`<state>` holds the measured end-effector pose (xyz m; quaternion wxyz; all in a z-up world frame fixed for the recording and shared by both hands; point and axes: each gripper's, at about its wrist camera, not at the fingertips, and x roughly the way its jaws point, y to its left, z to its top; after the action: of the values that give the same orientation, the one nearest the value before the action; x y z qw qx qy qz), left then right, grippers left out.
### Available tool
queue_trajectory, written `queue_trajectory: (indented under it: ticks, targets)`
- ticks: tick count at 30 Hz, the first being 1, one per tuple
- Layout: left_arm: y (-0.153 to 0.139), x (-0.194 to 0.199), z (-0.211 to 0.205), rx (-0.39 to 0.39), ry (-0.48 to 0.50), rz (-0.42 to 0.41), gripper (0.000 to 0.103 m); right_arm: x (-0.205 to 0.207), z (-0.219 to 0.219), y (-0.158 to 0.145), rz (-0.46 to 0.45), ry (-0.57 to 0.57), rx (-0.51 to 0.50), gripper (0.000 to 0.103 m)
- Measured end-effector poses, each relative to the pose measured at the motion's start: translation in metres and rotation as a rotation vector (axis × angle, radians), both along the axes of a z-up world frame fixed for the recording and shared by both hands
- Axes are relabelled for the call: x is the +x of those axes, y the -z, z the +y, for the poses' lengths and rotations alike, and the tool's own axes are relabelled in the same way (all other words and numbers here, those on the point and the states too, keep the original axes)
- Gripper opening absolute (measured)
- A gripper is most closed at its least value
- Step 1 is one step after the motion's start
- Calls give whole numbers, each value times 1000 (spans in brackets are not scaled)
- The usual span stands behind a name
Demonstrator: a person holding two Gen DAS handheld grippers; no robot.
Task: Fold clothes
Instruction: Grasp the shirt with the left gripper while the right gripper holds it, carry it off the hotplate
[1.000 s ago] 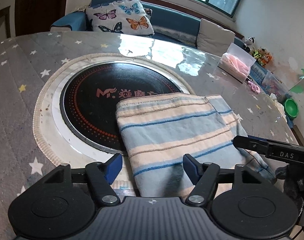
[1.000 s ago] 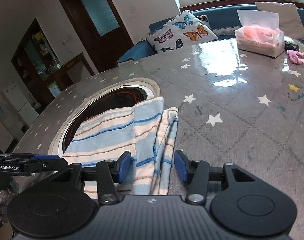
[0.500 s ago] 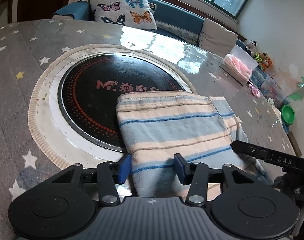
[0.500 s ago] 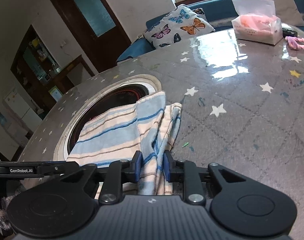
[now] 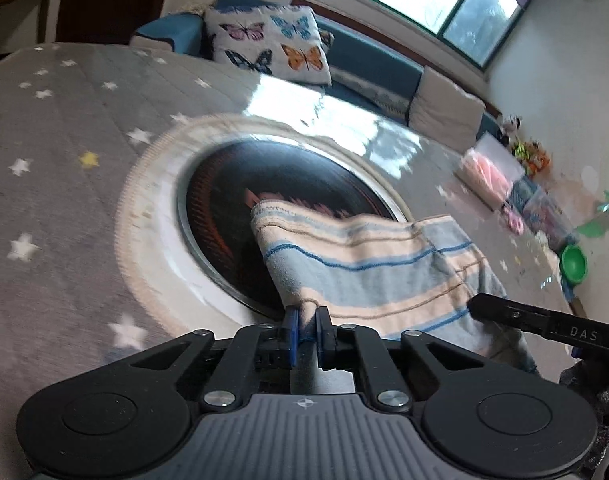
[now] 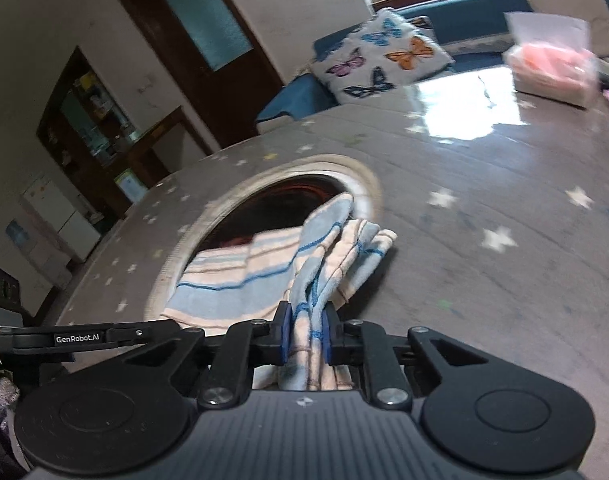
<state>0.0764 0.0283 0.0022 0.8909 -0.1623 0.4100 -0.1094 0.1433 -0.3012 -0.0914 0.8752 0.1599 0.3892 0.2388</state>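
- A second ago both claws stood wide over the striped towel (image 5: 368, 264); now the left gripper (image 5: 305, 334) pinches its near left corner and the right gripper (image 6: 306, 332) clamps the bunched right edge.
- The near edge is lifting, so a fold away from the person looks ready.
- The towel lies near the table (image 5: 76, 208) front edge, half over the black hotplate (image 5: 224, 216); open room beyond, the tissue box (image 6: 552, 68) well apart.

Butterfly pillow (image 5: 271, 44), tissue box (image 6: 552, 68)
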Motion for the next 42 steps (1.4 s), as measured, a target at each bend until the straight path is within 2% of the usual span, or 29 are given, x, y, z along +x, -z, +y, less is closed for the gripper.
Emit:
queue_trajectory:
  ticks: [5, 12, 17, 22, 26, 28, 33, 36, 39, 42]
  targets:
    - [-18, -7, 52, 10, -73, -45, 9, 27, 62, -14, 6, -107, 12, 13]
    - [-36, -12, 142, 47, -241, -91, 9, 70, 171, -25, 4, -266, 39, 13]
    - [-37, -8, 201, 73, -359, -87, 9, 102, 246, -22, -8, -361, 40, 13]
    - [-32, -5, 249, 95, -462, -78, 9, 130, 303, -13, -18, -417, 48, 13]
    - [-16, -3, 268, 123, -507, -18, 10, 142, 328, 7, -6, -408, -89, 17]
    - [-13, -7, 273, 142, -512, -14, 13, 143, 330, 10, -10, -392, -136, 17]
    - [-19, -2, 275, 138, -504, -23, 14, 143, 332, -5, -66, -397, -120, 17]
    - [-22, 7, 272, 135, -484, -25, 14, 152, 348, -11, -92, -434, -102, 17]
    - [-17, 24, 274, 113, -460, -5, 14, 160, 365, -3, -86, -456, -111, 17]
    - [-9, 39, 278, 111, -450, 14, 14, 172, 372, 14, -59, -429, -144, 17]
